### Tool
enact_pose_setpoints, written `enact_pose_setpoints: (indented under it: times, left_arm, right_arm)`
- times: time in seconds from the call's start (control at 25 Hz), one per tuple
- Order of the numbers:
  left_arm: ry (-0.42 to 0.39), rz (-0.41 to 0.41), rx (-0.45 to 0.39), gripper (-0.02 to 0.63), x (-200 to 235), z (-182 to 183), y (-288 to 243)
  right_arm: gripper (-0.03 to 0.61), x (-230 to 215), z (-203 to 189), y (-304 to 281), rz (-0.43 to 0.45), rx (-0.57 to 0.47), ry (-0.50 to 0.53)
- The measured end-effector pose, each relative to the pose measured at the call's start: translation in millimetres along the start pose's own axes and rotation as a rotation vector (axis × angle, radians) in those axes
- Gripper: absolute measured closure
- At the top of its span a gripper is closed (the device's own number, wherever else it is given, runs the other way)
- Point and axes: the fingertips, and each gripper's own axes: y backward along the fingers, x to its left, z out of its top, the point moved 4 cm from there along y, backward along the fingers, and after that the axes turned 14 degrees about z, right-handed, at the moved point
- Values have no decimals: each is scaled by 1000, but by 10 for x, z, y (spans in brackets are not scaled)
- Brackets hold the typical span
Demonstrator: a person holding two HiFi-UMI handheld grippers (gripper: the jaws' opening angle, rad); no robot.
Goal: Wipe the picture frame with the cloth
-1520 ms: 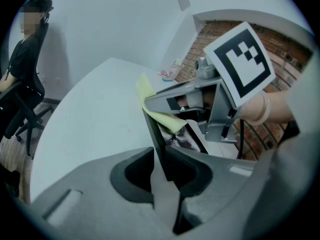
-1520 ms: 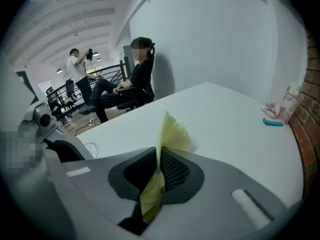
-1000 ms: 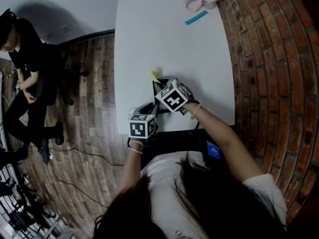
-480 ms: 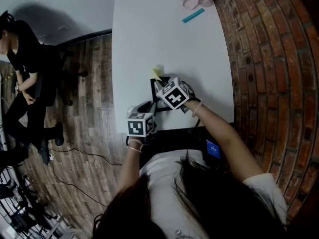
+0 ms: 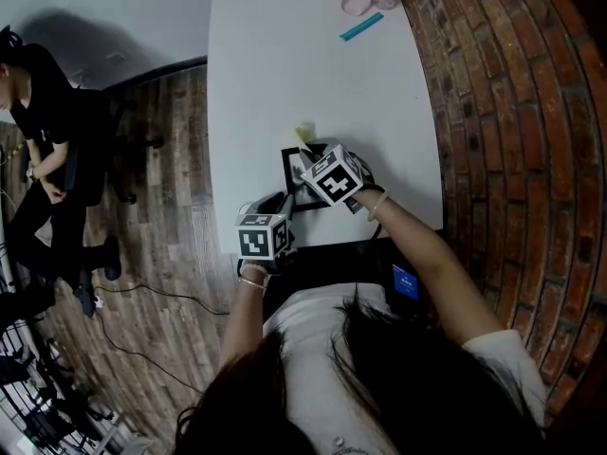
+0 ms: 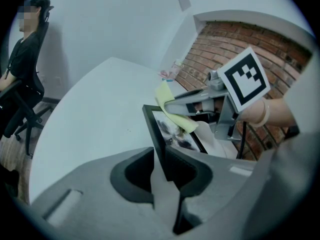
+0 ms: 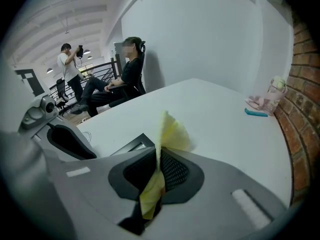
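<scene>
The left gripper [image 6: 160,159] pinches the stiff, probably fragile picture frame [image 6: 176,133] by the edge between its fingers [image 6: 136,173], while the right gripper [image 7: 156,174] clamps the limp yellow cloth [image 7: 172,134].

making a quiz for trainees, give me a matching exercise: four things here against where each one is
1 black rectangular picture frame
2 pale yellow cloth
3 teal flat bar
4 person in black clothes

a seated, apart from the white table
b clamped in the right tongs
c lying free at the table's far end
d edge clamped in the left tongs

Pairs: 1-d, 2-b, 3-c, 4-a
</scene>
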Motion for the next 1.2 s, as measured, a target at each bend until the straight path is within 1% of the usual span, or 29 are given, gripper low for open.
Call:
enact_pose_setpoints:
  times: [1.2]
  left_arm:
    - [6,9,-8,540,-21,13,-19]
  right_arm:
    - [546,-182,-173,195,-53,-5,-46]
